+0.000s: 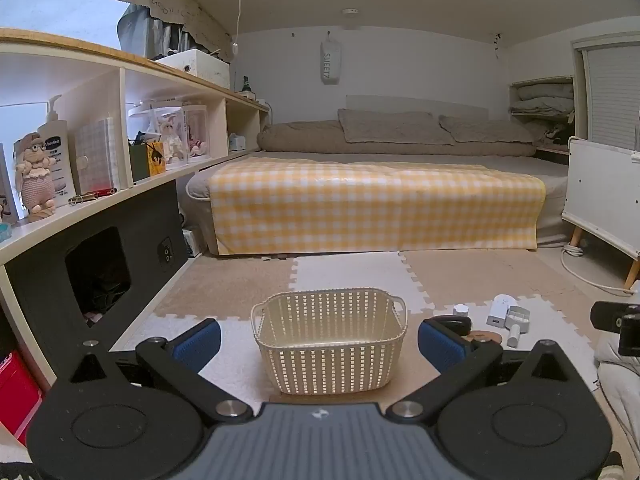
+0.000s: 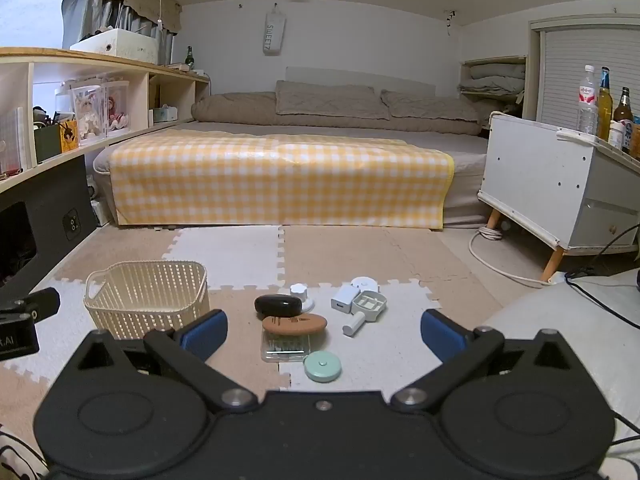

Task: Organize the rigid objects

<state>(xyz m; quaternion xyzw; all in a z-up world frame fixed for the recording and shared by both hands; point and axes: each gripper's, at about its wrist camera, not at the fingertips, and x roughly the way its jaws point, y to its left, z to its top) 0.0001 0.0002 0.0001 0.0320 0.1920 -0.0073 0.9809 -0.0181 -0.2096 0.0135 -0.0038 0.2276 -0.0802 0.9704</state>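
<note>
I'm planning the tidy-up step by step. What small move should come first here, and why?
Probably lower the right gripper onto the mint round case. It lies nearest, both grippers are open and hold nothing, and the basket looks empty.

Cream lattice basket (image 2: 148,298), yellow-and-white gingham bedcover (image 2: 280,176), mint round case (image 2: 322,366), blue-padded black tools.

The cream lattice-woven plastic basket (image 2: 147,299) looks smooth and faintly shiny. The beige and white foam puzzle floor mat (image 2: 244,252) is matt and finely textured. A glossy black oval case (image 2: 278,305) lies by a matt tan wood-look oval brush (image 2: 294,324), a clear plastic box (image 2: 285,347) and a smooth mint-green round plastic tape measure (image 2: 322,366).
</note>
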